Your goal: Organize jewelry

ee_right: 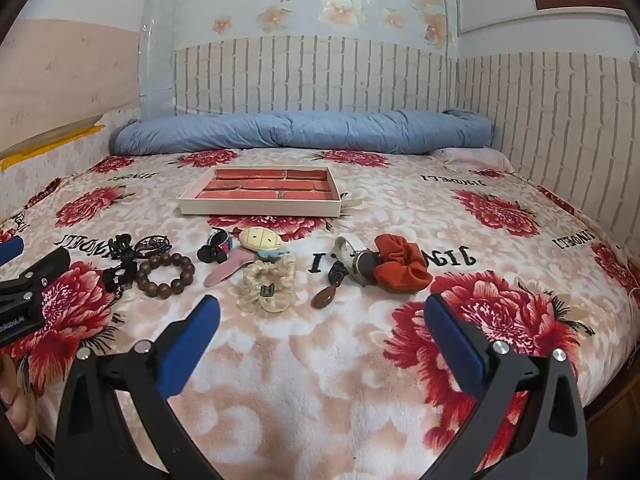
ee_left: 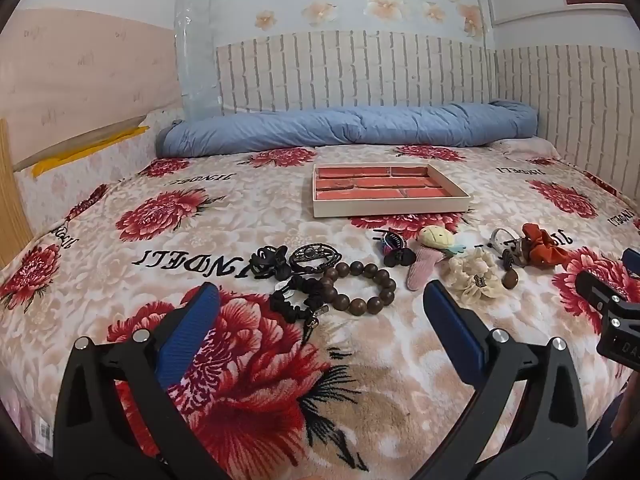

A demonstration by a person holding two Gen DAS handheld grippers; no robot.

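Jaws: both sets standing wide, holding nothing — left gripper (ee_left: 320, 300) and right gripper (ee_right: 322, 312) hovering low over the floral blanket (ee_right: 320, 360).

Items, approx. L to R: black hair claw (ee_left: 272, 260); dark braided bracelet (ee_left: 314, 255); black scrunchie (ee_left: 298, 296); wooden bead bracelet (ee_left: 360, 286); plush clip (ee_left: 434, 240); cream scrunchie (ee_right: 266, 286); brown pendant (ee_right: 325, 298); rust scrunchie (ee_right: 400, 264). All lying loose in a row.

Dest.: tray (ee_right: 260, 209) w/ red brick-pattern lining, sitting beyond the row, nothing in it.

Step, by my reading: start of sorting, nothing picked yet. Next move is likely calling for a fwd reach and a pinch on one item. Bead bracelet is lying just ahead of the left jaws; cream scrunchie and pendant are lying just ahead of the right jaws — tray farther back.
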